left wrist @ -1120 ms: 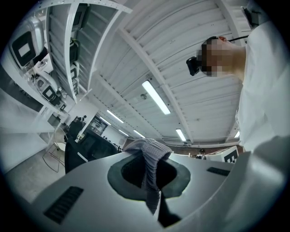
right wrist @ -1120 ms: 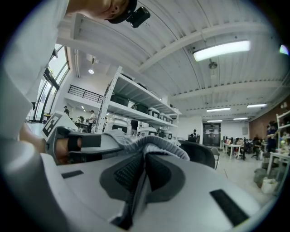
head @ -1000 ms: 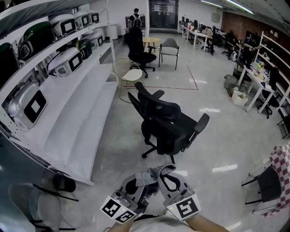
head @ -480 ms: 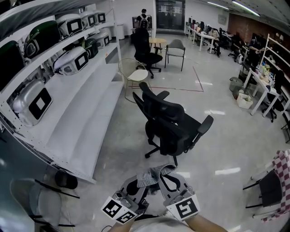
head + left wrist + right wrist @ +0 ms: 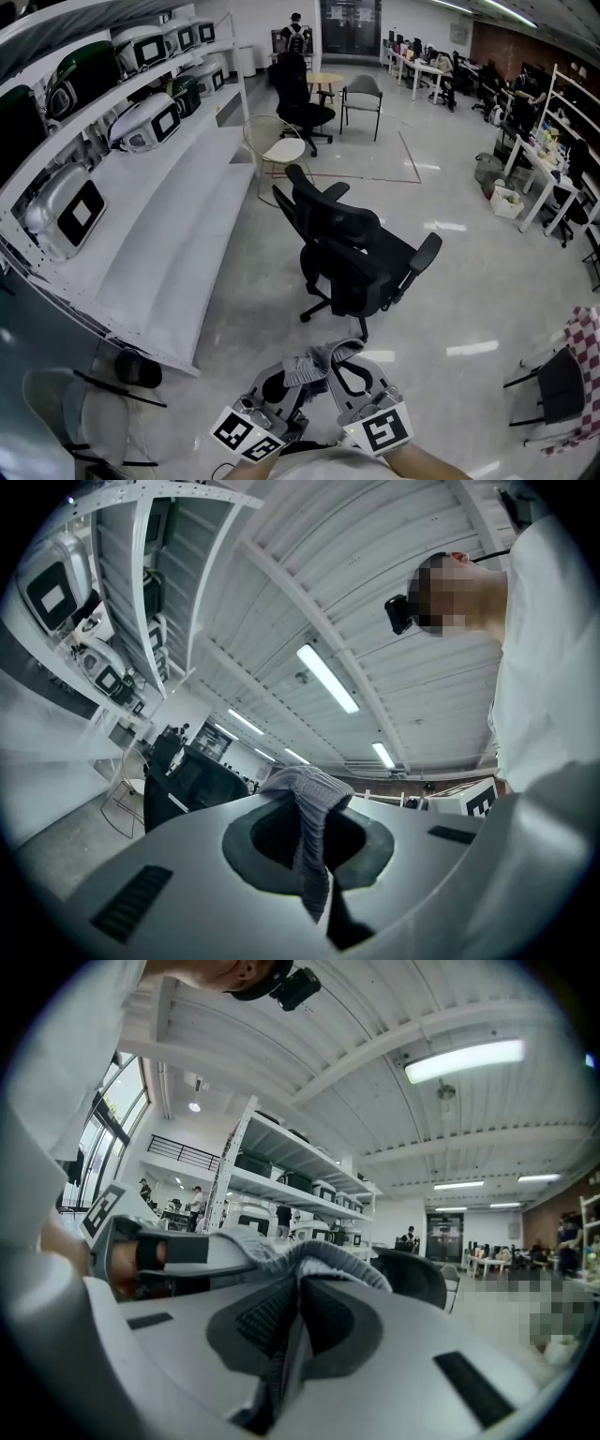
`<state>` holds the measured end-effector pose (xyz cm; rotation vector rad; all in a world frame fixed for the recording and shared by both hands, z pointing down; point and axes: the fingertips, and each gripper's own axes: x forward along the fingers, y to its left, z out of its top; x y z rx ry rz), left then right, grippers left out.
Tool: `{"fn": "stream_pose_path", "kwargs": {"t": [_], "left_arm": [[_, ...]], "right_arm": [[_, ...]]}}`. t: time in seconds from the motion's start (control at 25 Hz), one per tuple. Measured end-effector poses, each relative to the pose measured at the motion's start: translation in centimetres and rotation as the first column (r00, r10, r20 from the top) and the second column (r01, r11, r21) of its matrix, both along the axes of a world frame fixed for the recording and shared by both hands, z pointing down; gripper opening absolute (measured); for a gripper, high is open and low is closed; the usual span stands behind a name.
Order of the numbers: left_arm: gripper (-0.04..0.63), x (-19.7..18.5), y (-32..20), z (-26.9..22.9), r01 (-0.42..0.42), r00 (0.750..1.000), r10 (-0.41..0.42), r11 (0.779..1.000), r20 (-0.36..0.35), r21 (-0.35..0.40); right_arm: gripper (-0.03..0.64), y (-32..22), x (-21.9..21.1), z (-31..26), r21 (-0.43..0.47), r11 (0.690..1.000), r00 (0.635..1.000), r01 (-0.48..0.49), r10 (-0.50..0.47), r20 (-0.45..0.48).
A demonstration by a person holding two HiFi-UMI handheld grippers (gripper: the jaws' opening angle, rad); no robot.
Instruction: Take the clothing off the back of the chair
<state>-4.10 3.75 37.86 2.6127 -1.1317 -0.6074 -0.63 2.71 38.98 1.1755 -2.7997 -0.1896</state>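
Where the head view is nearest, the left gripper (image 5: 286,386) and the right gripper (image 5: 349,375) are each clamped tight on one grey ribbed knit garment (image 5: 314,361), bunched between them, well apart from the chair. Beyond lies open glossy floor (image 5: 469,281), then one black padded swivel chair (image 5: 352,258). White metal shelving (image 5: 159,234) edges the left, desks (image 5: 553,178) the far right.

Bright ceiling tubes (image 5: 327,678); glare on floor (image 5: 469,349); edges warped, perhaps soft.
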Motion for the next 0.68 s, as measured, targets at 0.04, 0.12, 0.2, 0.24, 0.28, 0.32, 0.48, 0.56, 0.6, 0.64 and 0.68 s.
{"fn": "stream_pose_path", "kwargs": {"t": [0.04,0.12,0.2,0.24,0.28,0.32,0.48,0.56,0.6,0.64,0.68], "left_arm": [[0.009,-0.1,0.0,0.0,0.002,1.0,-0.002,1.0,0.0,-0.001],[0.009,-0.2,0.1,0.0,0.007,1.0,-0.007,1.0,0.002,-0.002],[0.009,-0.4,0.1,-0.1,0.013,1.0,-0.013,1.0,0.005,0.0],[0.009,-0.5,0.1,-0.1,0.017,1.0,-0.017,1.0,0.006,0.001],[0.009,-0.7,0.1,-0.2,0.02,1.0,-0.02,1.0,0.006,0.001],[0.008,-0.8,0.2,-0.2,0.023,1.0,-0.023,1.0,0.007,0.001],[0.009,-1.0,0.3,-0.3,0.033,0.999,-0.033,0.999,0.005,0.003],[0.009,-1.0,0.4,-0.4,0.036,0.999,-0.036,0.999,0.005,0.003],[0.009,-1.1,0.5,-0.4,0.037,0.999,-0.037,0.999,0.005,0.003],[0.009,-1.1,0.6,-0.5,0.039,0.999,-0.039,0.999,0.005,0.003],[0.009,-1.2,0.7,-0.5,0.042,0.999,-0.042,0.999,0.005,0.004]], "right_arm": [[0.026,0.0,-0.1,0.0,-0.001,1.0,1.0,0.002,-0.002,0.003],[0.026,0.0,-0.2,0.0,-0.003,1.0,1.0,0.007,-0.007,0.006],[0.026,0.0,-0.4,-0.1,0.0,1.0,1.0,0.013,-0.013,0.008],[0.026,0.0,-0.5,-0.2,0.003,1.0,1.0,0.017,-0.017,0.008],[0.026,0.0,-0.7,-0.3,0.005,1.0,1.0,0.021,-0.021,0.009],[0.026,0.0,-0.8,-0.4,0.006,1.0,1.0,0.025,-0.025,0.011],[0.026,0.0,-0.9,-0.5,0.003,0.999,0.999,0.034,-0.034,0.018],[0.026,0.1,-1.0,-0.6,0.002,0.999,0.999,0.038,-0.038,0.018],[0.026,0.1,-1.0,-0.6,0.003,0.999,0.999,0.041,-0.041,0.018],[0.026,0.2,-1.1,-0.6,0.006,0.999,0.999,0.045,-0.045,0.017],[0.026,0.3,-1.1,-0.7,0.009,0.999,0.999,0.048,-0.048,0.016]]}}
